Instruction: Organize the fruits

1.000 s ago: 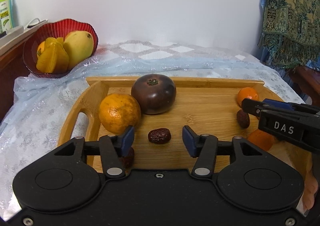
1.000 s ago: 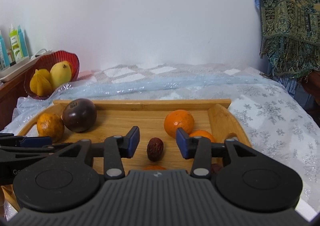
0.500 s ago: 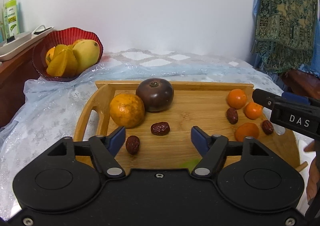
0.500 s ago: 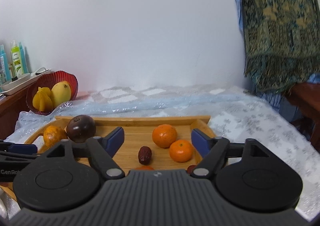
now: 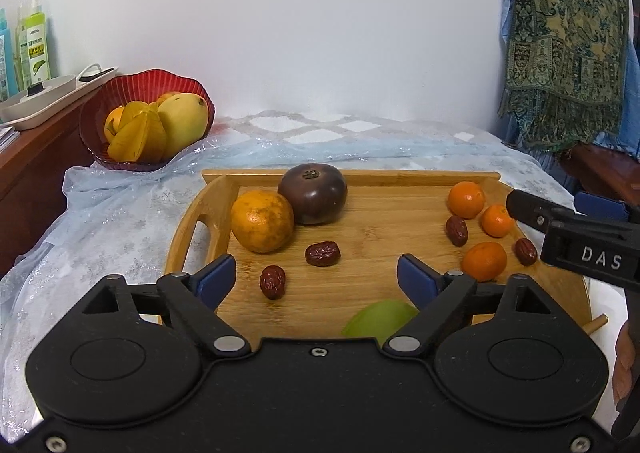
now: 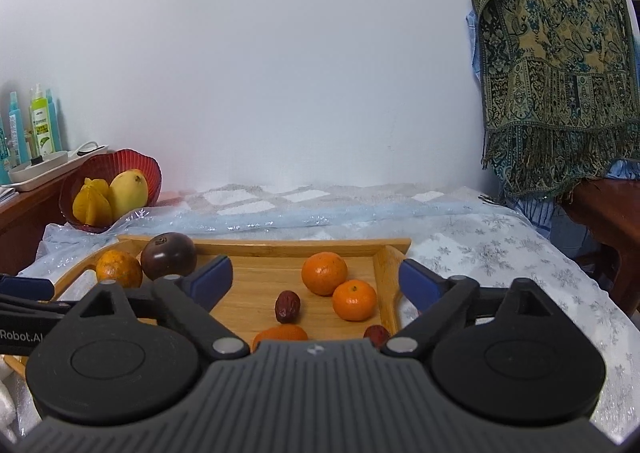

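Tray farther off; both grippers opened, empty.

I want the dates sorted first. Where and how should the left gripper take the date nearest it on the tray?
Grip the nearest date across its narrow middle, coming down from above. It lies flat, long axis pointing away, clear of other fruit, so the open left gripper can straddle it.

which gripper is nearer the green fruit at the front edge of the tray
Left. The green fruit lies just under the left gripper, beside its right-hand finger. The right gripper reaches in over the tray's far right side, clearly farther off.
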A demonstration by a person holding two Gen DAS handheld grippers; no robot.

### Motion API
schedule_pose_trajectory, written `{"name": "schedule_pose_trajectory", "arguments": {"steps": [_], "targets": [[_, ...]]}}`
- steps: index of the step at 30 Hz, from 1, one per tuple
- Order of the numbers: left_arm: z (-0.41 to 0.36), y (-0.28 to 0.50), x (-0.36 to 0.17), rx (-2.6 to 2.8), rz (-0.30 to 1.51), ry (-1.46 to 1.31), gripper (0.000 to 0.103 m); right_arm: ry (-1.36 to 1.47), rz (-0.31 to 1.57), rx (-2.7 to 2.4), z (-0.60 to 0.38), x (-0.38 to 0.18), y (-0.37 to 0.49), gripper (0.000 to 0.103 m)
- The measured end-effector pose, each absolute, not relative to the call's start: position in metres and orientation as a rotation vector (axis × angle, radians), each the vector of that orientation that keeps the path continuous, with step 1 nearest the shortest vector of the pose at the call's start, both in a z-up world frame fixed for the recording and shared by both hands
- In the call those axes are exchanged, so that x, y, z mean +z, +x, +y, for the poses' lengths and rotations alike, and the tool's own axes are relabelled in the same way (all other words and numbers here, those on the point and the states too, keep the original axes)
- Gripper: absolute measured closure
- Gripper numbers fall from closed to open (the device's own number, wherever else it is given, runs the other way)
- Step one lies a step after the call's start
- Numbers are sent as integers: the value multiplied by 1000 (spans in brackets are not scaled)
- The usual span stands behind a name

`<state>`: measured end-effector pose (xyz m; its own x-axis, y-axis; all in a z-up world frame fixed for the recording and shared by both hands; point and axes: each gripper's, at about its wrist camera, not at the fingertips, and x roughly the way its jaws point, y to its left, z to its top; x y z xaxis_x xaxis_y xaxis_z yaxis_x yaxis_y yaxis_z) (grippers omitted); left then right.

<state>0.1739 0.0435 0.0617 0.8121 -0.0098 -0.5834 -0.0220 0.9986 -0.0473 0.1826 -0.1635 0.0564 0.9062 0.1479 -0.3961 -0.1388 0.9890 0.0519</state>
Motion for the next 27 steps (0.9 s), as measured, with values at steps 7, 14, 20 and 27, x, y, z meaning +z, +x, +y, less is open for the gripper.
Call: {"name": "schedule_pose_trajectory", "arguments": {"steps": [7,14,20,27], "targets": [[39,157,58,-4,621,-44,15,1,403,140,-163,53,166,0],[39,135,55,-7,610,-52,14,18,408,126,-167,48,150,0],[41,121,52,-2,604,-58,13,1,403,114,-167,44,135,0],[45,108,46,12,609,-75,13,-9,411,105,-166,37,118,0]]}}
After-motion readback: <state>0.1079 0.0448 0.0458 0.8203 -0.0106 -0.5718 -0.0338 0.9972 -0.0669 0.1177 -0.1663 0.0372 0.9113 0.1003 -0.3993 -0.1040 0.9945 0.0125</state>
